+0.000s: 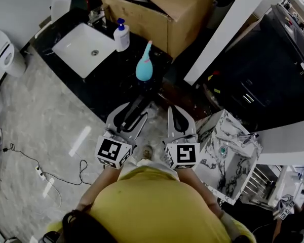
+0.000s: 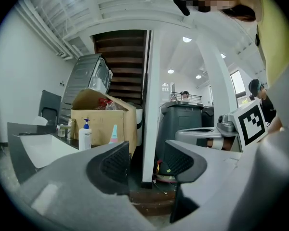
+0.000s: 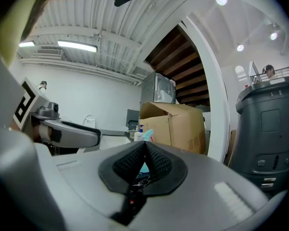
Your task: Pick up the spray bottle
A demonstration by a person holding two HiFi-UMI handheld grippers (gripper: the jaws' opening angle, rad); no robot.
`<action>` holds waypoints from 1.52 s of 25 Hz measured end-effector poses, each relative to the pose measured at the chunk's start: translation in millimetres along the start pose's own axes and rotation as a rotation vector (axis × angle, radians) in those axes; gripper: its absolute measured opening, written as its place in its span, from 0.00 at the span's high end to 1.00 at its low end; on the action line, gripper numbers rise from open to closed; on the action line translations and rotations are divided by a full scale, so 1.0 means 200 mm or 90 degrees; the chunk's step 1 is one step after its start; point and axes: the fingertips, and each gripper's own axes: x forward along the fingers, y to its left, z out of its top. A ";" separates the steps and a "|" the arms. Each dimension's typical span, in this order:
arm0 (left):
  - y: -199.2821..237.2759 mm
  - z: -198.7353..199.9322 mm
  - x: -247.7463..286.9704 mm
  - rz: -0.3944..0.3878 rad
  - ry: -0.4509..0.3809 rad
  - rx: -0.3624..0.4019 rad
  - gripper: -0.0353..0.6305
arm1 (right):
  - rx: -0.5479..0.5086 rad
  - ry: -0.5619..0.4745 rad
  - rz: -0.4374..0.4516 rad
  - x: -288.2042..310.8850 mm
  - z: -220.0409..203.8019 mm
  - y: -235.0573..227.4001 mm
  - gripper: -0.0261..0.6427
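The teal spray bottle (image 1: 144, 68) stands upright on the black counter (image 1: 111, 85), beside a white pump bottle (image 1: 121, 36). Both grippers are held level just short of the counter edge, apart from the bottle. My left gripper (image 1: 135, 106) is open, with nothing between its ribbed pads; in the left gripper view (image 2: 147, 160) the spray bottle (image 2: 114, 134) shows far off, left of the jaws. My right gripper (image 1: 174, 110) is shut, its pads meeting with nothing held (image 3: 144, 149). The teal spray bottle (image 3: 147, 135) peeks over them.
A white sink (image 1: 83, 47) is set in the counter at the left. A big cardboard box (image 1: 162, 9) stands behind the bottles. A white pillar (image 1: 223, 34) and a marble-patterned block (image 1: 228, 151) are to the right. A cable (image 1: 40, 171) lies on the floor.
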 end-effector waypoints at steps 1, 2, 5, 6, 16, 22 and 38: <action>0.01 0.00 0.03 0.000 0.003 0.001 0.59 | 0.001 0.001 0.001 0.02 -0.01 -0.02 0.96; 0.02 0.00 0.06 0.001 0.005 0.001 0.59 | 0.002 0.002 0.000 0.04 -0.02 -0.04 0.96; 0.05 -0.01 0.14 0.001 0.012 -0.001 0.59 | 0.007 0.007 -0.002 0.09 -0.04 -0.08 0.96; 0.06 -0.01 0.16 0.002 0.013 0.001 0.59 | 0.007 0.008 -0.002 0.10 -0.04 -0.09 0.96; 0.23 -0.04 0.37 0.004 0.029 0.017 0.56 | -0.012 0.020 -0.008 0.24 -0.07 -0.13 0.96; 0.35 -0.11 0.53 0.008 0.060 0.038 0.52 | -0.009 0.026 -0.018 0.37 -0.10 -0.18 0.96; 0.62 -0.42 0.94 0.013 0.138 0.050 0.32 | 0.015 0.068 -0.027 0.67 -0.26 -0.30 0.96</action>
